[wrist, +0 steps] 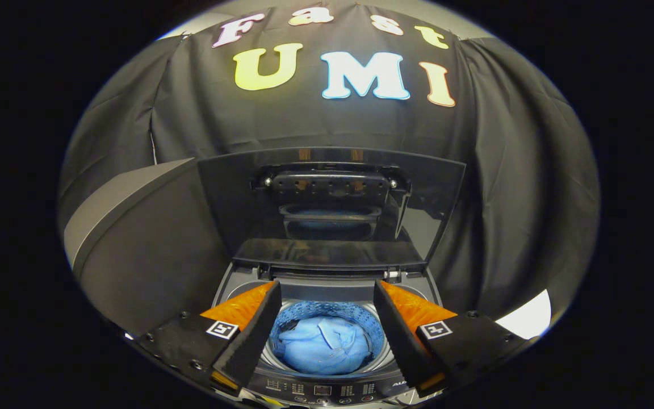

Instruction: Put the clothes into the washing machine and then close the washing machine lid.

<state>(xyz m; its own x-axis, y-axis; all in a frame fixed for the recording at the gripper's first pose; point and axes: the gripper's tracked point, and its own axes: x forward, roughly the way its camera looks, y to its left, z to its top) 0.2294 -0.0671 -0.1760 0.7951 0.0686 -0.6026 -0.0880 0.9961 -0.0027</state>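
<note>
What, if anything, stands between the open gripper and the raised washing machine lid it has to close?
Nothing visible. The gripper is open and holds nothing, the blue clothes already lie in the drum between its fingers, and the lid stands upright just beyond them, with nothing in between.

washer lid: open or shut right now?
Open. The lid stands raised behind the drum, where the blue clothes lie. The claw is open, holding nothing.

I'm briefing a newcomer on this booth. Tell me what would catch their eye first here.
The blue clothes bundled in the washing machine's drum stand out first, lying below and between the open gripper's spread fingers. Next comes the dark lid, raised upright just beyond the drum, with the control panel nearest the fingers.
</note>
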